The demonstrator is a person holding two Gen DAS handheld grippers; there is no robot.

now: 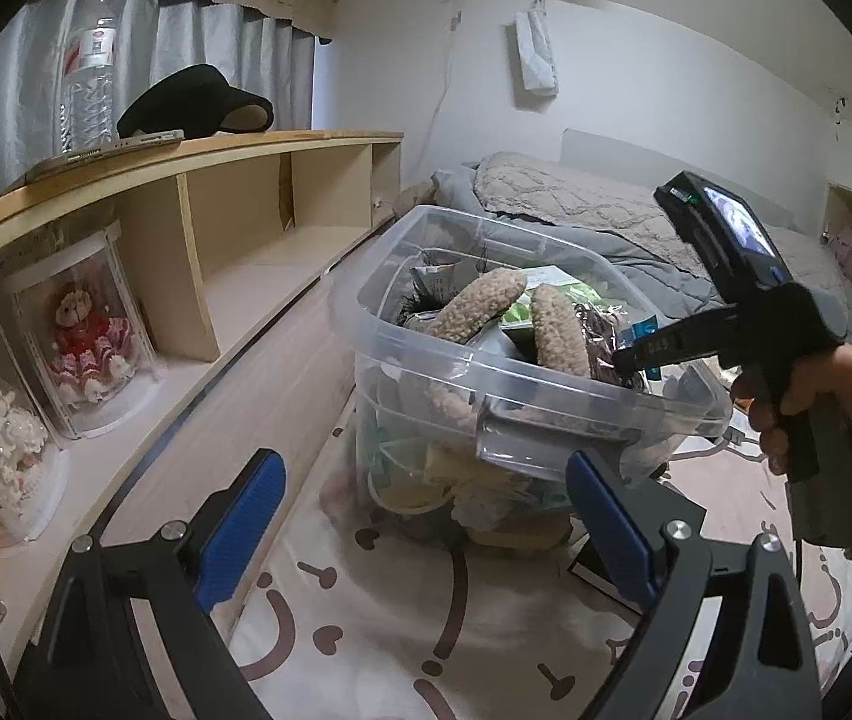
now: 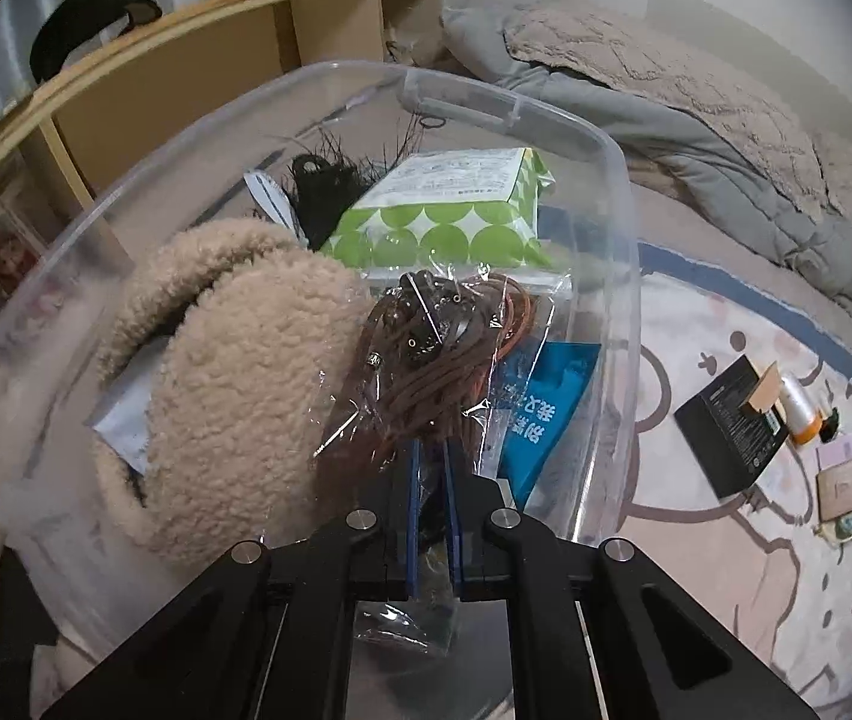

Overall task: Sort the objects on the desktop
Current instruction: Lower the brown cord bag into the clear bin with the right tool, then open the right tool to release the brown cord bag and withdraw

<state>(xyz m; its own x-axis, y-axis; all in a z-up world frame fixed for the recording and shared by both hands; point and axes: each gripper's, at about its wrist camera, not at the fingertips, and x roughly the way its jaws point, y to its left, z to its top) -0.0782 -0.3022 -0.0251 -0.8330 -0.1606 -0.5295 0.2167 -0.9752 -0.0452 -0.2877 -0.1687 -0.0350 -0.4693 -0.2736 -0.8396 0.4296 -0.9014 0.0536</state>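
Note:
A clear plastic bin [image 1: 546, 414] stands on a patterned mat, full of items: tan fleece pieces [image 1: 474, 306], a green dotted packet [image 2: 444, 210], a blue packet [image 2: 546, 408]. My right gripper [image 2: 431, 450] is shut on a clear bag of brown cords [image 2: 426, 354] and holds it over the bin's open top; it also shows in the left wrist view [image 1: 627, 360] above the bin's right rim. My left gripper [image 1: 426, 516] is open and empty, low in front of the bin.
A wooden shelf [image 1: 186, 168] on the left holds boxed dolls [image 1: 84, 330], a water bottle [image 1: 90, 66] and a black visor [image 1: 198, 102]. A bed with grey bedding [image 1: 576, 210] lies behind. A black box [image 2: 732, 426] and small items [image 2: 846, 480] lie on the mat [image 2: 756, 540] to the right.

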